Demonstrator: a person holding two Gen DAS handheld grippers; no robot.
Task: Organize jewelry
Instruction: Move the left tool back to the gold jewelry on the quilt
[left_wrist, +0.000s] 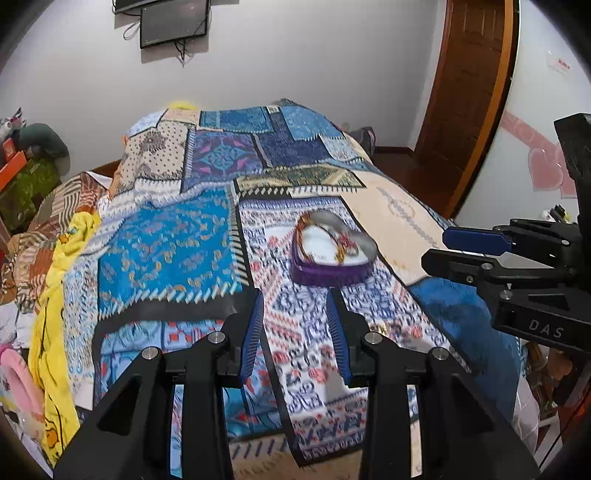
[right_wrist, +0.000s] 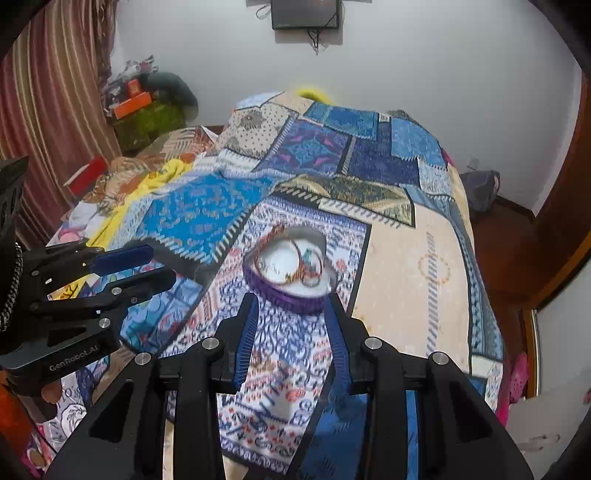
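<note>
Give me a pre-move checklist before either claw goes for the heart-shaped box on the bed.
1. Left claw open and empty: ok, nothing shows between its blue pads.
2. Right claw open and empty: ok, and it is nearest the heart-shaped box.
3. Box uncovered: ok, no lid on it, white lining visible.
4. Jewelry inside the box: ok, bangles and chains lie in a loose tangle; the single pieces are too blurred to count.
5. Loose piece on the bedspread: cannot tell, a small gold glint shows beside the left claw but is blurred.
6. Box sits flat: cannot tell, the bedspread is soft and rumpled.
</note>
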